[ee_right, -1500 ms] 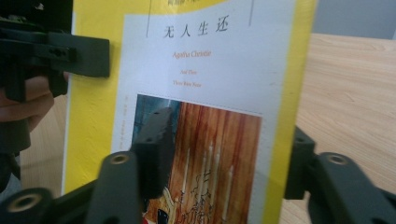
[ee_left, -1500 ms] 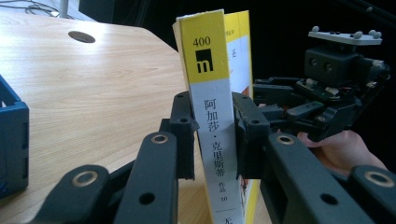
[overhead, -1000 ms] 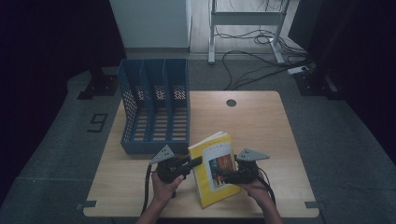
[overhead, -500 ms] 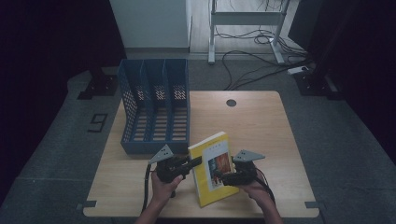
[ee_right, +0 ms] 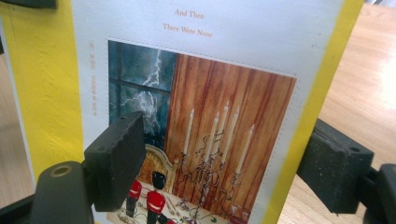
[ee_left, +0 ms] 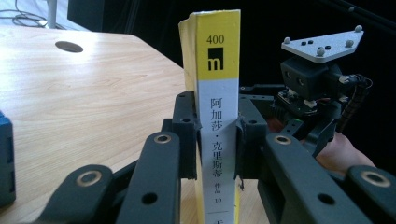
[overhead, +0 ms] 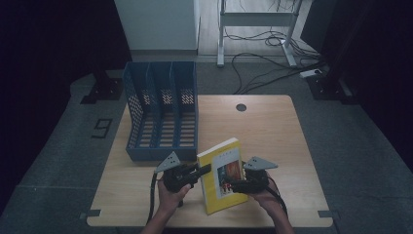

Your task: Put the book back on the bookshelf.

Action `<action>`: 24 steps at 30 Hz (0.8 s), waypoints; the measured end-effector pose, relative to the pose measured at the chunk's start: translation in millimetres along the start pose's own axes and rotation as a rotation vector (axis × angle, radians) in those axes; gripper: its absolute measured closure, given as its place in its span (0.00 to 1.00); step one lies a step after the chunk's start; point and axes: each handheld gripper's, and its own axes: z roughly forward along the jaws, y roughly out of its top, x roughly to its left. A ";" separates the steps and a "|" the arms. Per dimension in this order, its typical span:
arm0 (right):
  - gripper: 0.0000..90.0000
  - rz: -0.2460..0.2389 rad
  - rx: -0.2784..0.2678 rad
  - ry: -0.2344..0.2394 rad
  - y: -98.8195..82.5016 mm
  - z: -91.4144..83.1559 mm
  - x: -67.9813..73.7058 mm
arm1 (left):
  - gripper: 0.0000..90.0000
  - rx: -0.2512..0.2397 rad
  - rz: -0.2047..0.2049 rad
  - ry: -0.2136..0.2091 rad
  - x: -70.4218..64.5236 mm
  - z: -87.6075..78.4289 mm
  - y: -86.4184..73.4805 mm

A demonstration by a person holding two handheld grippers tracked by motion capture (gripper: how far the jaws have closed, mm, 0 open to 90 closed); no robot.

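A yellow paperback (overhead: 221, 175) with a picture on its cover stands tilted on its lower edge near the table's front. My left gripper (overhead: 202, 170) comes from the left and is shut on its spine; both pads press the white spine label (ee_left: 217, 93). My right gripper (overhead: 234, 184) faces the front cover (ee_right: 210, 70) from the right. Its jaws have just been closing a little but stand wide: one pad (ee_right: 116, 154) hovers before the cover, the other (ee_right: 334, 168) lies past the book's edge, neither pressing. The right gripper (ee_left: 317, 93) also shows behind the book in the left gripper view.
A blue three-slot file holder (overhead: 163, 117) stands at the table's back left, close behind the left hand. The wooden table (overhead: 272, 131) has a round cable hole (overhead: 241, 107) near its far edge. Cables trail from both grippers toward the front.
The right gripper has edged slightly left toward the book's cover. The book and the left gripper stay where they were.
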 end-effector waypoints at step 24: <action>0.32 -0.016 -0.163 -0.068 9.5 -19.9 7.1 | 0.83 -0.018 0.104 0.008 -12.5 -5.3 5.9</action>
